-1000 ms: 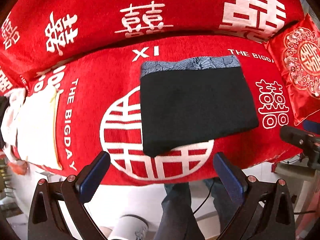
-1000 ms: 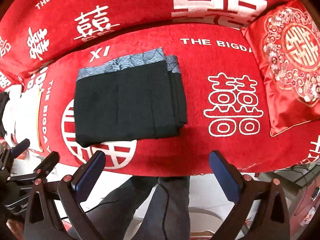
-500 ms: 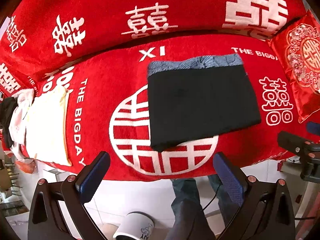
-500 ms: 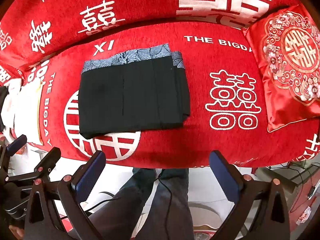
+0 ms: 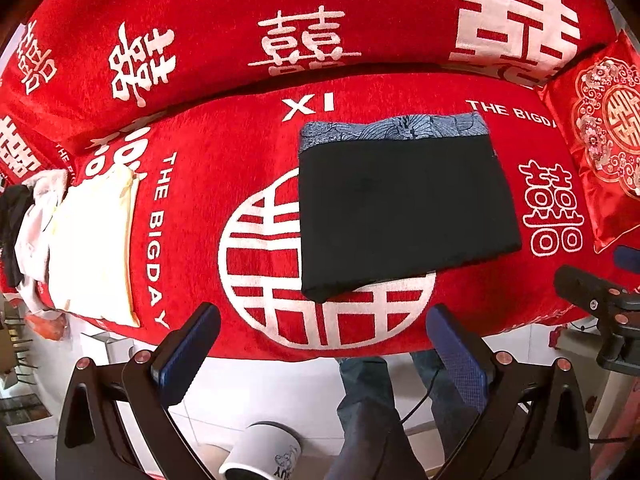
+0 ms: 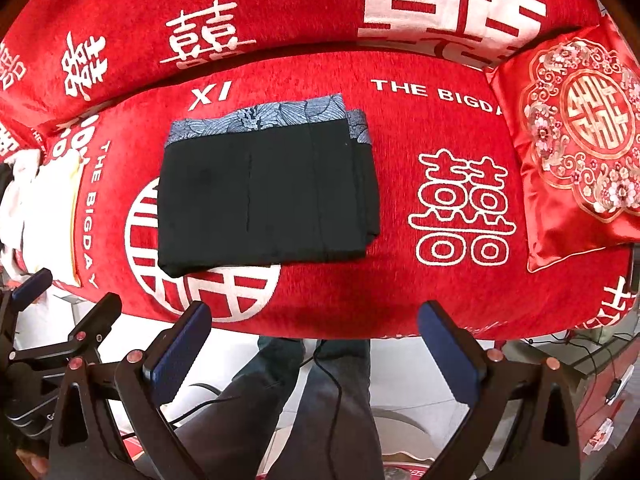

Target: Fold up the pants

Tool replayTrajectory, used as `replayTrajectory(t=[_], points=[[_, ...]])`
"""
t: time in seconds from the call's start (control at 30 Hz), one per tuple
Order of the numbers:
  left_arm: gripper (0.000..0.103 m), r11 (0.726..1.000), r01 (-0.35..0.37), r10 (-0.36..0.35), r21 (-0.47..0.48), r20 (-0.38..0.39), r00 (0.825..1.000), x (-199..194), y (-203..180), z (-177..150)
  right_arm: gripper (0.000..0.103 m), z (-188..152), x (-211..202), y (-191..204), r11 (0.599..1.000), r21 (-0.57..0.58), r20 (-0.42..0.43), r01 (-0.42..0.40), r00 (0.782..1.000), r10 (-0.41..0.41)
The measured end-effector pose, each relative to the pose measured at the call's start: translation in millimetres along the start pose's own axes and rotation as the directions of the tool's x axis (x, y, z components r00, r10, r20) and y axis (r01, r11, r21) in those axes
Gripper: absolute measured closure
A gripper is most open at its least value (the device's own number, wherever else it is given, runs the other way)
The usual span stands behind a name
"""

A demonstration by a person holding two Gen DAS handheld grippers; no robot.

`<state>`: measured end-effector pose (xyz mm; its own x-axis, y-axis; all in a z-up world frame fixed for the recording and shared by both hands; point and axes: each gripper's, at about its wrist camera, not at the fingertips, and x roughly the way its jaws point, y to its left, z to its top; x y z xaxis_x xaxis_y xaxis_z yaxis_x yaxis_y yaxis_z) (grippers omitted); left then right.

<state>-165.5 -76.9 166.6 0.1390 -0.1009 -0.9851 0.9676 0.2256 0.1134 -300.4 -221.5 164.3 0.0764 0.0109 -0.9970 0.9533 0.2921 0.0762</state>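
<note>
At the bottom of the left wrist view the left gripper [image 5: 322,346] has its blue-padded fingers [image 5: 186,350] spread wide with nothing between them, held off the front edge of the sofa [image 5: 200,208]. Below it, a white cup [image 5: 262,454] stands on the pale floor at bottom centre, beside the person's jeans-clad legs [image 5: 368,400]. The right wrist view shows the right gripper [image 6: 314,342] likewise with its fingers [image 6: 178,350] wide apart and empty, hanging in front of the seat edge; the legs [image 6: 316,392] and a black cable [image 6: 332,380] fill the gap below. Past the grippers, the pants [image 5: 400,204] lie folded into a compact black rectangle on the red seat cover, slightly right of centre in the left view and left of centre [image 6: 264,188] in the right view, partly covering a white round emblem [image 5: 264,264]. Their grey patterned waistband [image 6: 260,120] runs along the far edge, and stacked layers show at the right side. A cream cloth [image 5: 94,248] lies at the left end of the seat, well apart from the pants. An embroidered red cushion [image 6: 576,152] rests at the right end, and the backrest [image 6: 240,28] rises behind.
</note>
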Motion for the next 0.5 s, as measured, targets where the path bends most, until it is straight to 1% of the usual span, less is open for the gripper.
replayTrajectory(t=[0.5], points=[[0.0,1.0,0.014,-0.014,-0.002,-0.012,1.0,2.4,3.0,0.5,0.0,1.5,0.5,5.6,1.0,-0.01,-0.001,0.009,1.0,-0.009]])
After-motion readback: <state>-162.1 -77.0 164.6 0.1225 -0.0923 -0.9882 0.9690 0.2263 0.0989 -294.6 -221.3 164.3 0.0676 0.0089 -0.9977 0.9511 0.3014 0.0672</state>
